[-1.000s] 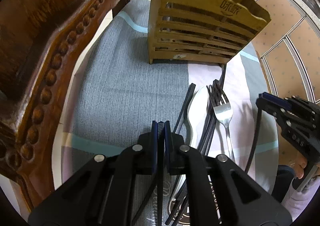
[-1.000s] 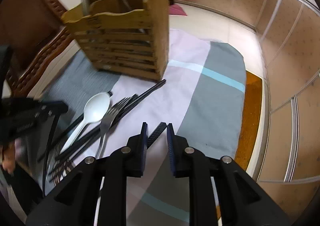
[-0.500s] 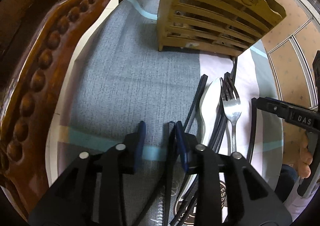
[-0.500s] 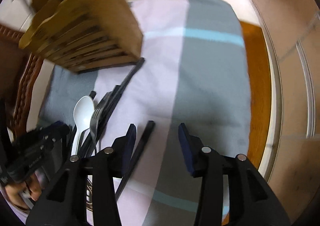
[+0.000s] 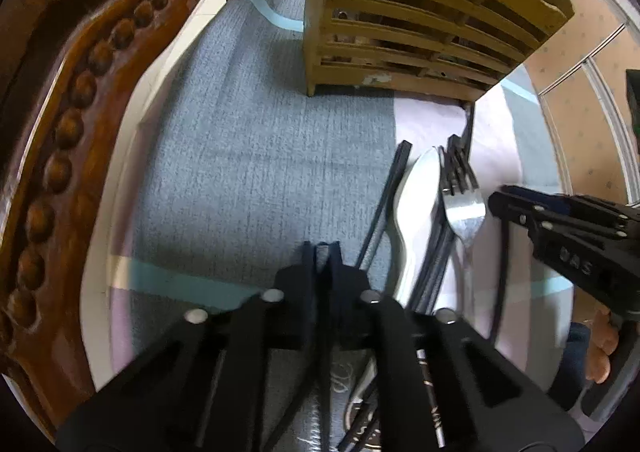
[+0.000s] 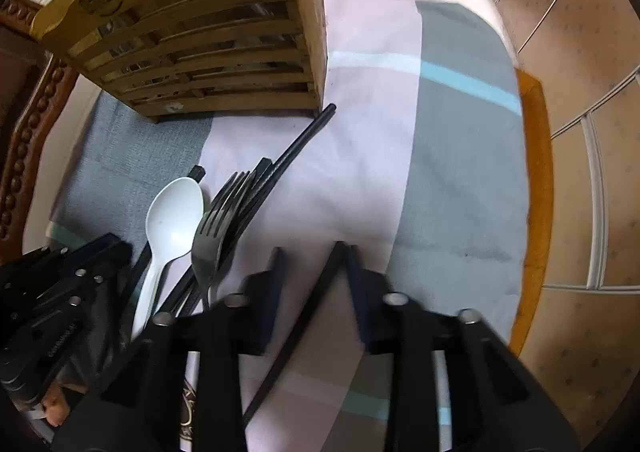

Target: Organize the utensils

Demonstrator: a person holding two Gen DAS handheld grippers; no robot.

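A slatted wooden utensil holder point(image 5: 420, 24) point(image 6: 208, 48) stands at the back of the cloth. In front of it lie a white spoon point(image 5: 416, 208) point(image 6: 172, 220), a metal fork point(image 5: 464, 208) point(image 6: 208, 240) and several black chopsticks point(image 6: 292, 148). My left gripper point(image 5: 322, 248) is shut on a black chopstick, low over the grey cloth left of the spoon. My right gripper point(image 6: 314, 256) is open; a black chopstick point(image 6: 312, 304) lies between its fingers, against the right finger. The right gripper also shows in the left wrist view point(image 5: 520, 208).
A carved dark wooden chair back point(image 5: 68, 92) runs along the left side. The striped grey, pink and teal cloth point(image 6: 460, 156) covers a round table with an orange rim point(image 6: 536, 180). Beige floor tiles lie beyond on the right.
My left gripper opened half a second ago and is shut on the chopstick again. My right gripper opened; its chopstick now lies loose between the fingers. The right gripper moved nearer the fork.
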